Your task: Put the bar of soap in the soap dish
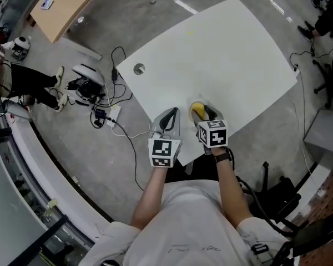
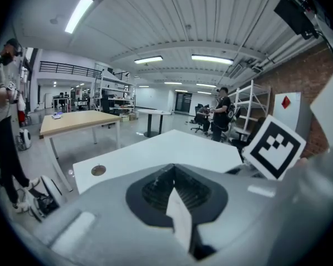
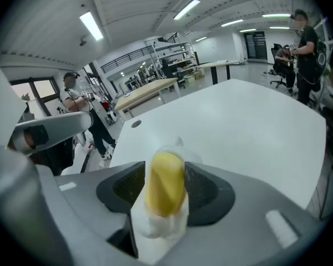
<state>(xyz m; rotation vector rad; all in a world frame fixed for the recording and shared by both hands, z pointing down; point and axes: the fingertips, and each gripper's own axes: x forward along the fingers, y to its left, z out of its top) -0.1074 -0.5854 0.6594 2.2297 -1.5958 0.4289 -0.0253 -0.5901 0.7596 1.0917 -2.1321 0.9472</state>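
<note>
So | right gripper (image 1: 202, 113) jaws spread around soap bar (image 3: 165, 190), letting it rest in soap dish (image 3: 155, 226) | left gripper (image 2: 175, 195) closed, empty, idle.

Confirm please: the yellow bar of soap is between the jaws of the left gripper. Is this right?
No. The yellow bar of soap is between the jaws of the right gripper, not the left gripper; the right gripper view shows it.

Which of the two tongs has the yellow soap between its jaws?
The right tongs: the yellow soap stands between its jaws; the left tongs have none.
</note>
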